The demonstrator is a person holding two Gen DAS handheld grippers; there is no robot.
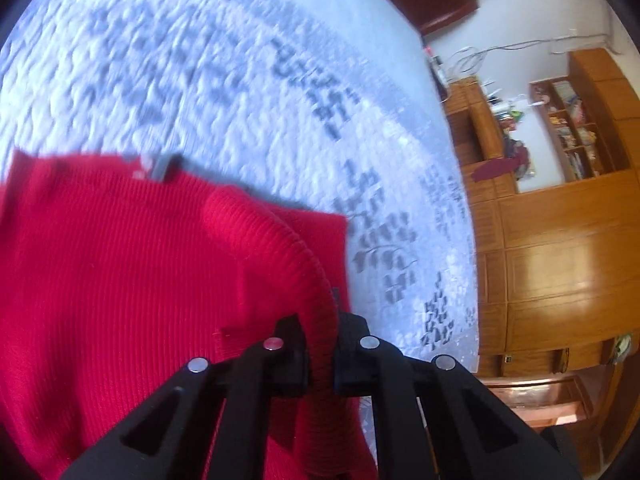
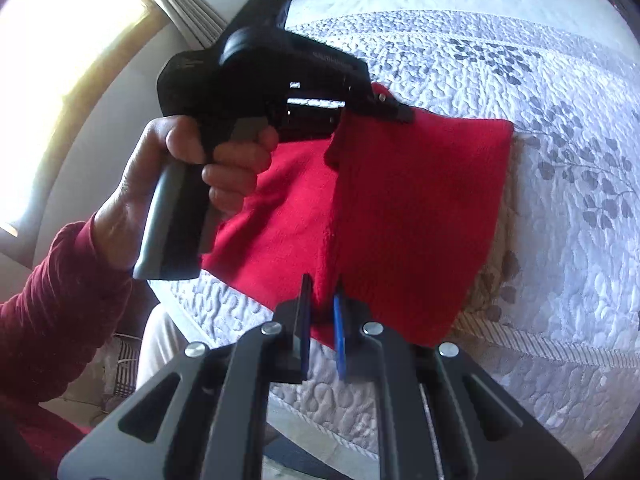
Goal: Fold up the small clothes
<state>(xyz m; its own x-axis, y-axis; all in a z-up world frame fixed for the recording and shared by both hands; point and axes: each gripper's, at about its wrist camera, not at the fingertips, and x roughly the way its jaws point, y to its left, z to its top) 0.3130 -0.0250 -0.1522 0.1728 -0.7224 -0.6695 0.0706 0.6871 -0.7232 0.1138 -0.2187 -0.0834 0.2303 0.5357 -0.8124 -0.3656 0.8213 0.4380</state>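
A red knit garment (image 1: 120, 264) is held up over a bed. My left gripper (image 1: 322, 344) is shut on its ribbed folded edge (image 1: 316, 292). In the right wrist view the garment (image 2: 400, 216) hangs doubled, one layer draped over the other. My right gripper (image 2: 322, 312) is shut on its lower edge. The left gripper (image 2: 384, 110), held in a hand (image 2: 192, 184), pinches the garment's top edge there. The right gripper's tip (image 1: 160, 166) shows at the garment's far edge in the left wrist view.
The bed has a white quilted cover with grey leaf prints (image 2: 540, 120). A beige cloth (image 2: 496, 272) lies under the garment. Wooden cabinets and shelves (image 1: 560, 240) stand beyond the bed edge. A window (image 2: 60, 40) is at the left.
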